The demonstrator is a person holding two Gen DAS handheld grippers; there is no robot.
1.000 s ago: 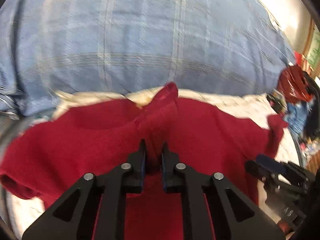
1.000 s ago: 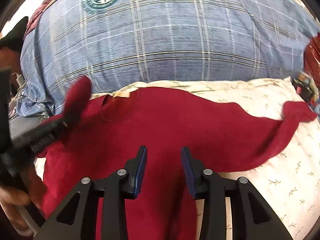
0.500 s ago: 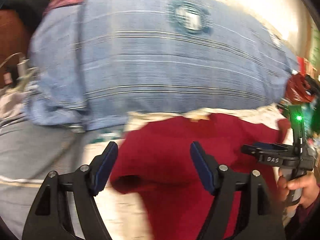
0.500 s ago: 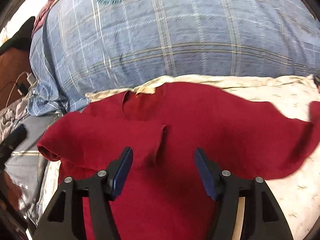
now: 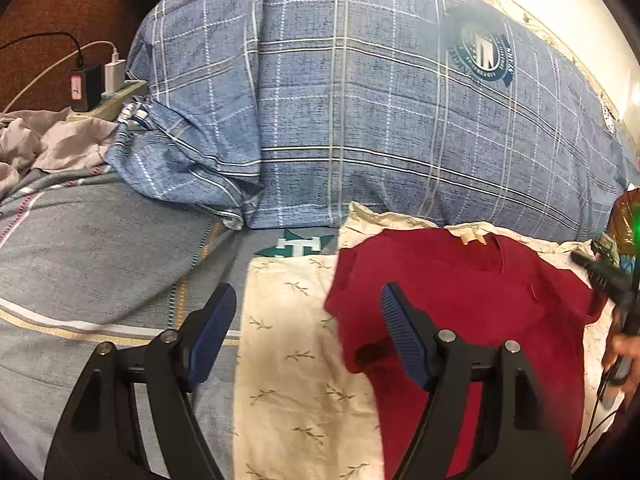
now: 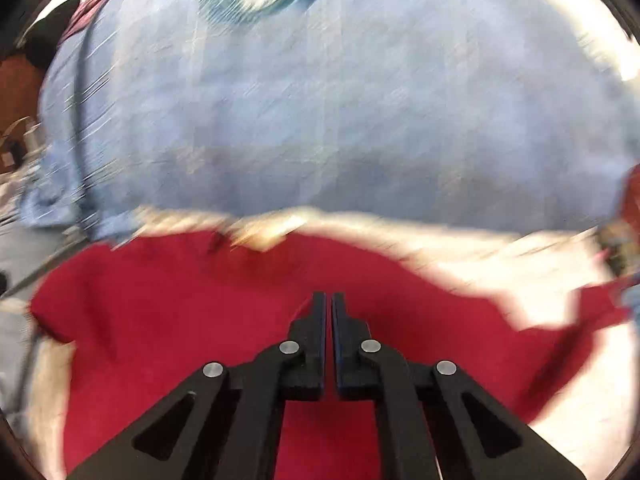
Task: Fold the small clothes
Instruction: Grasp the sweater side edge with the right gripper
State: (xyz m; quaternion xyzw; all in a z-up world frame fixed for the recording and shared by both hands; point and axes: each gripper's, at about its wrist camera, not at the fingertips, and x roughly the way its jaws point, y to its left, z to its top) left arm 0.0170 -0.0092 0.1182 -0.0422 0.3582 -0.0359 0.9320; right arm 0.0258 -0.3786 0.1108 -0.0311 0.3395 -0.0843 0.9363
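Left-wrist view: a blue plaid pillow [image 5: 380, 120] fills twelve o'clock; below it a red T-shirt [image 5: 460, 300] lies spread on a cream sprigged cloth [image 5: 292, 360] at four o'clock. Left gripper [image 5: 308, 332], released, frames the near sleeve. Right gripper [image 6: 329, 320] is clenched over the shirt's middle; blur hides any pinch. Folding seems barely begun; next, seize that sleeve.

Super blurry shot. The right gripper [image 6: 328, 300] has its 2 fingers pressed nearly together over the red shirt [image 6: 160, 320], which is spread on a cream sheet [image 6: 540, 264]. Big blue pillow [image 6: 340, 100] behind.
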